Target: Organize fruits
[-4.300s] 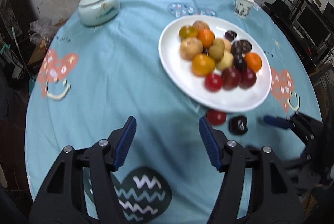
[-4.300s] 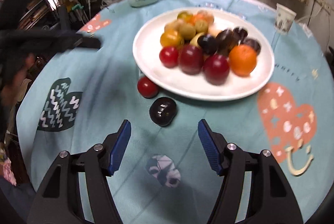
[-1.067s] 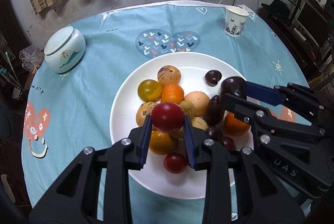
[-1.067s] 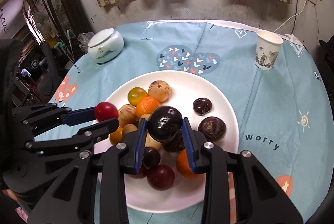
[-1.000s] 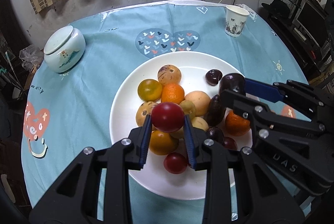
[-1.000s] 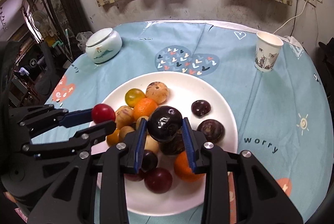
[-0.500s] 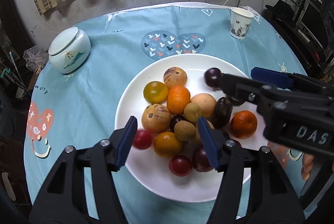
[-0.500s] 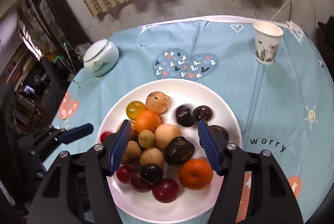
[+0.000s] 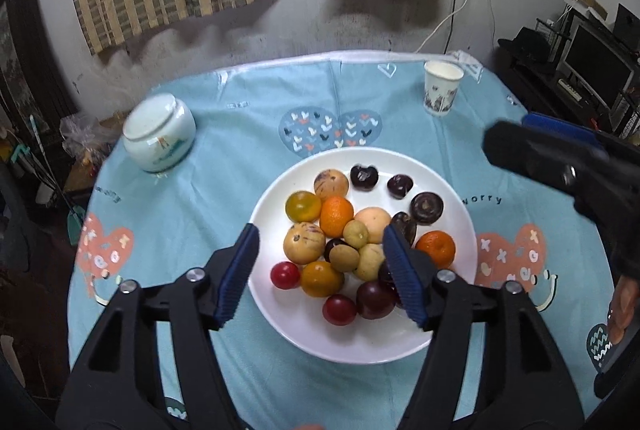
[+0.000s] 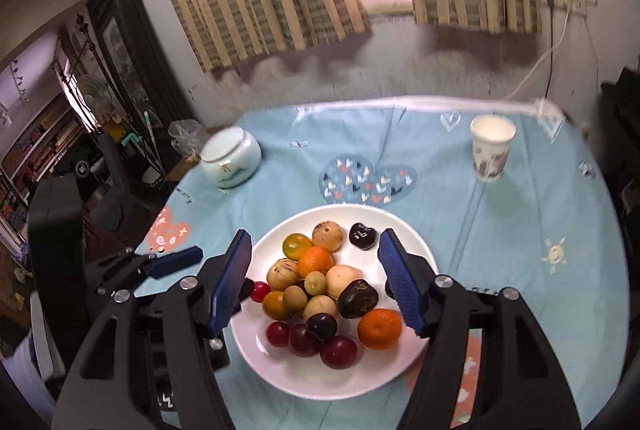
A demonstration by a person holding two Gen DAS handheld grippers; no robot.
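Note:
A white plate (image 9: 448, 334) on the blue tablecloth holds several fruits: oranges, yellow-brown ones, red and dark ones. The small red fruit (image 9: 285, 274) lies at the plate's left side, and the dark fruit (image 9: 364, 177) at its far side. My left gripper (image 9: 322, 272) is open and empty, raised above the plate's near half. My right gripper (image 10: 314, 276) is open and empty, also raised above the plate (image 10: 280, 374). The right gripper's blue finger also shows at the right of the left wrist view.
A pale green lidded jar (image 9: 159, 131) stands at the back left. A paper cup (image 9: 442, 93) stands at the back right. The round table's edge drops off on all sides, with furniture and a wall beyond.
Both grippers opened and let go: the red fruit and the dark fruit now lie on the plate. Both grippers have since lifted up and back from the plate.

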